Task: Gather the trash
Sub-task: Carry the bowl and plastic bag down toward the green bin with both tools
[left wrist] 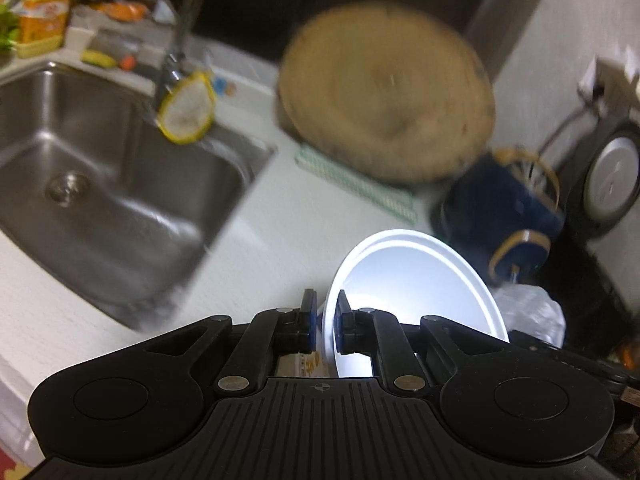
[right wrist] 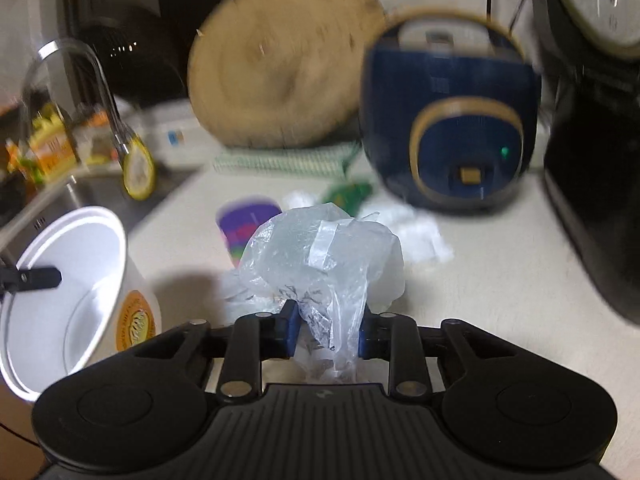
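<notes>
My left gripper (left wrist: pixel 323 322) pinches the rim of a white paper cup (left wrist: pixel 412 280), one pad inside the wall and one outside, fingers nearly together on it. In the right wrist view the same cup (right wrist: pixel 68 292) shows at 8 o'clock, tilted with its mouth toward the camera, orange logo on its side, a black finger (right wrist: pixel 32 278) hooked over its rim. My right gripper (right wrist: pixel 328 330) grips a crumpled clear plastic bag (right wrist: pixel 320 256), pads pressed in on the bunched film from both sides; the bag bulges up toward 12 o'clock of the pads.

More trash lies on the pale counter (right wrist: pixel 500 264) past the bag: a purple wrapper (right wrist: pixel 244 220) at 11 o'clock, a green packet (right wrist: pixel 348 194) at 12, white crumpled plastic (right wrist: pixel 420 232) at 1 o'clock. A navy rice cooker (right wrist: pixel 452 120) stands at 1 o'clock, and a round wooden chopping block (right wrist: pixel 280 68) leans at 12 on a green-striped mat (right wrist: pixel 280 162); both are blurred.

In the left wrist view, the steel sink (left wrist: pixel 100 184) is at 9 o'clock, with the tap (left wrist: pixel 188 24) at 11 and a yellow-rimmed strainer (left wrist: pixel 188 108) hanging off it. A yellow bottle (left wrist: pixel 42 12) sits at 10 o'clock, far corner.
</notes>
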`<control>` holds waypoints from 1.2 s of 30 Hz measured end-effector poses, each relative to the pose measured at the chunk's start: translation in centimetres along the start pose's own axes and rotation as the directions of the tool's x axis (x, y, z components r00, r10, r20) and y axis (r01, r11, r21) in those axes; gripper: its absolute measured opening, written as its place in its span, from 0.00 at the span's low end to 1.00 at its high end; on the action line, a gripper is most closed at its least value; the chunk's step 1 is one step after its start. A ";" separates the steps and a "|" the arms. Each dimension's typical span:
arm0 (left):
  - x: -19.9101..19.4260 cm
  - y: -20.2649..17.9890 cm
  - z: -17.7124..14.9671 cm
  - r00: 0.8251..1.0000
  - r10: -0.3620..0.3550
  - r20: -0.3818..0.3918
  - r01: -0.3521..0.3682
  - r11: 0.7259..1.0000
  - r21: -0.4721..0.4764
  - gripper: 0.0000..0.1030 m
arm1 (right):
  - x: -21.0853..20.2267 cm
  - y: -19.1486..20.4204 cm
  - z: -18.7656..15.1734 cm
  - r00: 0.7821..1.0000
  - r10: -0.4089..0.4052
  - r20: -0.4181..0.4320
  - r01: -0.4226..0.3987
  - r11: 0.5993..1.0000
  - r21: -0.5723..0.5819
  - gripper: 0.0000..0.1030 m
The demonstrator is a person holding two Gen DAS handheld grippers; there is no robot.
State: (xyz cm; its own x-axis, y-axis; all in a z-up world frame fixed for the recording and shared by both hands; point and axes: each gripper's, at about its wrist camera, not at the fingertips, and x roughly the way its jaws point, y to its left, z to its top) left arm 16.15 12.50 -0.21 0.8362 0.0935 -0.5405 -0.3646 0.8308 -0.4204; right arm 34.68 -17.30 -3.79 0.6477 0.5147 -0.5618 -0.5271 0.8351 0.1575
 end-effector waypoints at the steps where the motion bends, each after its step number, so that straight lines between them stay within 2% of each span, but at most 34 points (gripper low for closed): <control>1: -1.2 0.7 0.4 1.000 0.003 0.027 -0.003 1.000 -0.001 0.11 | -0.8 0.3 0.5 1.000 0.012 0.024 -0.012 1.000 0.003 0.24; 5: -5.5 3.6 1.6 0.994 0.044 0.105 -0.045 0.999 0.007 0.11 | -4.1 2.7 1.5 0.994 0.055 0.090 -0.054 0.998 -0.015 0.24; 10: -10.9 9.0 1.6 0.978 0.123 0.166 -0.124 0.992 -0.008 0.11 | -6.5 7.0 0.3 0.993 0.090 0.076 -0.085 0.994 -0.075 0.24; 13: -13.6 12.4 0.5 0.972 0.173 0.162 -0.172 0.985 -0.019 0.11 | -7.5 9.6 -1.1 0.993 0.107 0.049 -0.101 0.990 -0.101 0.24; 17: -16.1 16.9 -1.5 0.967 0.226 0.118 -0.224 0.974 -0.034 0.11 | -8.8 13.5 -4.2 0.995 0.102 0.001 -0.101 0.981 -0.168 0.24; 22: -17.8 21.8 -3.3 0.945 0.311 0.097 -0.306 0.950 -0.063 0.12 | -10.2 16.6 -8.6 0.992 0.099 -0.077 -0.111 0.978 -0.179 0.24; 28: -19.0 27.3 -2.8 0.901 0.412 0.137 -0.399 0.910 -0.117 0.12 | -10.8 19.1 -13.9 0.982 0.079 -0.174 -0.105 0.984 -0.142 0.24; 36: -20.8 32.8 -3.4 0.816 0.559 0.146 -0.536 0.827 -0.173 0.11 | -9.1 20.6 -19.2 0.955 0.048 -0.294 -0.084 0.990 -0.111 0.24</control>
State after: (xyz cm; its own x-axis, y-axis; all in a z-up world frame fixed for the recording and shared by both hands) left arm -14.61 35.94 -5.19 0.5382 0.6210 -0.5699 -0.8201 0.5419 -0.1841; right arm 7.38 -8.48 -11.00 0.4315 0.4744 -0.7673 -0.6371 0.7624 0.1131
